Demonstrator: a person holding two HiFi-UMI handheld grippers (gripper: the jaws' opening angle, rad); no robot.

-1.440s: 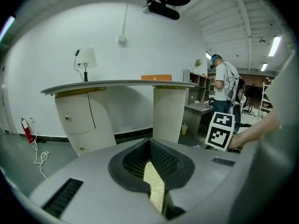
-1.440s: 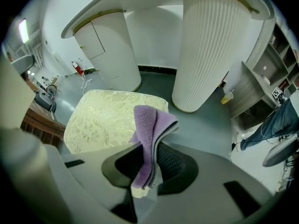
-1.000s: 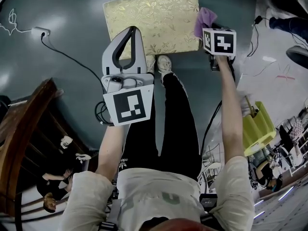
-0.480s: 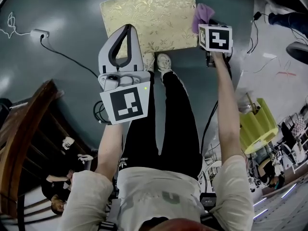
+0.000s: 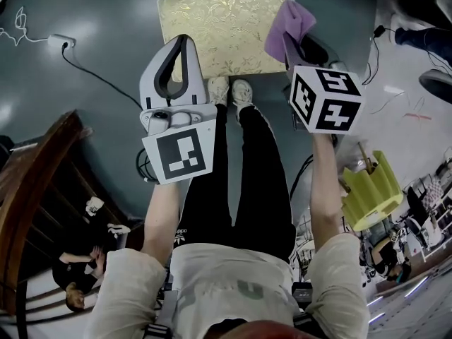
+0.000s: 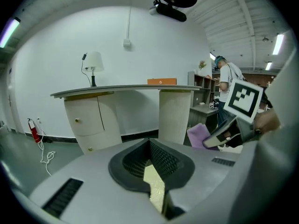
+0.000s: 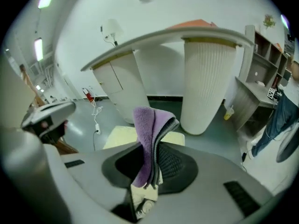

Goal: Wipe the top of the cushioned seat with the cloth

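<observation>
The cushioned seat point(image 5: 219, 30) is a gold patterned square on the floor at the top of the head view. My right gripper point(image 5: 293, 44) is shut on a purple cloth point(image 5: 288, 25), which hangs over the seat's right edge. In the right gripper view the cloth point(image 7: 149, 129) stands folded between the jaws, with the seat point(image 7: 119, 136) below it. My left gripper point(image 5: 181, 44) is shut and holds nothing; it hovers over the seat's near left part. A sliver of the seat point(image 6: 154, 185) shows through its jaws.
A white power strip point(image 5: 60, 44) with a black cable lies on the floor at the left. Dark wooden furniture point(image 5: 32, 182) stands at the left and a yellow-green object point(image 5: 371, 189) at the right. A white counter on a ribbed pedestal point(image 6: 175, 115) stands beyond the seat.
My right gripper has risen toward the camera with the cloth, and the cloth now lies further in over the seat's right edge. The left gripper has barely moved.
</observation>
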